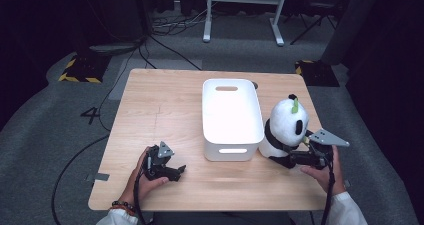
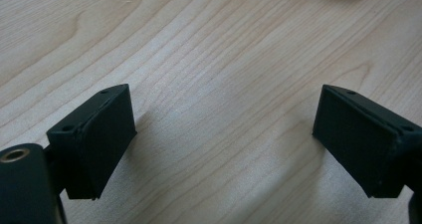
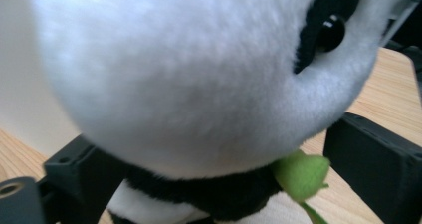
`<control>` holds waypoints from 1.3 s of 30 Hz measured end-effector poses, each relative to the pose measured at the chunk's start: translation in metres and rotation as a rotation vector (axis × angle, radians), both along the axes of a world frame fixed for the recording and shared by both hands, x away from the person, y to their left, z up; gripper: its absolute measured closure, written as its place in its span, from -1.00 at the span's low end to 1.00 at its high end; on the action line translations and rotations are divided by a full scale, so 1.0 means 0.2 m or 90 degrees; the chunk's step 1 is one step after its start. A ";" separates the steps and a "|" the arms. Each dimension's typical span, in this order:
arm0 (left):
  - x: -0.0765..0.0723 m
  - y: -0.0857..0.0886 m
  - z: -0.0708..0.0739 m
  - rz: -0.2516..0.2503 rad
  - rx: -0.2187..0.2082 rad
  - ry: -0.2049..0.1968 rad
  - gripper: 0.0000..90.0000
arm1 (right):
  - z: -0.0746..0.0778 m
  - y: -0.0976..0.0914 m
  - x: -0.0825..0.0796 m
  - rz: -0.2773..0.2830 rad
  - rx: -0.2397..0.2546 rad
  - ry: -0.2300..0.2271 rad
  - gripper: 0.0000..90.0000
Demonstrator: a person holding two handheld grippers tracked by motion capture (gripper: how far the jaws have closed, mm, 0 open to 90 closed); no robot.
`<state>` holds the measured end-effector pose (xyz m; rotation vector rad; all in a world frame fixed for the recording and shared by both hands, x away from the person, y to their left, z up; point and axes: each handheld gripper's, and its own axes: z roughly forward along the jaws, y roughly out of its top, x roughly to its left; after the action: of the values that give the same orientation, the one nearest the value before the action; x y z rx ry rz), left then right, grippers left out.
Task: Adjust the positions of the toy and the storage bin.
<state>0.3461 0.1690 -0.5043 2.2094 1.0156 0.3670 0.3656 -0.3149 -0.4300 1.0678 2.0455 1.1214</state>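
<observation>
A black-and-white plush panda (image 1: 287,127) with a green leaf at its mouth sits upright at the table's right, against the right wall of a white plastic bin (image 1: 232,152). My right gripper (image 1: 292,157) reaches in level from the right at the panda's lower body. In the right gripper view the panda (image 3: 189,84) sits between the jaws. The right jaw stands clear of the fur, and the left jaw is close beside the black neck band. My left gripper (image 1: 179,171) rests low near the front left of the wooden table (image 1: 160,110), open over bare wood (image 2: 224,59).
The bin is empty and has handle slots at both ends. The table's right edge lies just beyond the panda, and the front edge is near both hands. On the grey floor behind are cables (image 1: 165,27), a white desk frame (image 1: 245,15) and yellow-black striped bases (image 1: 80,70).
</observation>
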 end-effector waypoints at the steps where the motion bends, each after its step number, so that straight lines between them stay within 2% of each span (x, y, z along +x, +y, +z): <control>1: 0.00 0.00 0.00 -0.001 0.000 0.000 -0.79 | 0.00 0.00 0.01 0.008 0.000 0.004 -0.91; 5: 0.00 0.00 0.00 -0.003 0.001 0.001 -0.79 | 0.00 -0.02 0.08 0.047 0.021 0.038 -0.94; 7: 0.00 0.00 0.00 -0.002 0.001 0.001 -0.79 | 0.00 -0.01 0.10 0.060 0.017 0.037 -0.95; 10: 0.00 0.00 0.00 -0.003 0.001 0.000 -0.79 | -0.01 0.00 0.14 0.082 0.014 0.052 -0.94; 11: 0.00 0.00 0.00 -0.003 0.002 0.000 -0.79 | -0.01 0.00 0.15 0.091 0.015 0.058 -0.92; 13: 0.00 0.00 0.00 -0.003 0.002 0.000 -0.79 | -0.02 0.01 0.17 0.119 0.026 0.076 -0.75; 20: 0.00 0.00 0.00 0.000 0.002 0.000 -0.79 | -0.04 0.05 0.19 0.123 0.016 0.059 -0.47; 29: 0.00 0.00 0.00 0.002 0.001 0.000 -0.79 | -0.06 -0.01 0.17 0.143 0.032 0.042 -0.05; 34: 0.00 0.00 0.00 0.000 0.001 0.000 -0.79 | -0.07 -0.06 0.16 0.137 0.058 0.037 0.04; 39: 0.00 0.00 0.00 -0.005 0.002 0.000 -0.78 | -0.06 -0.08 0.14 0.128 0.051 0.022 0.09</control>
<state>0.3453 0.1696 -0.5041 2.2162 1.0062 0.3642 0.3927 -0.3299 -0.4418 0.9409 2.1892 1.3024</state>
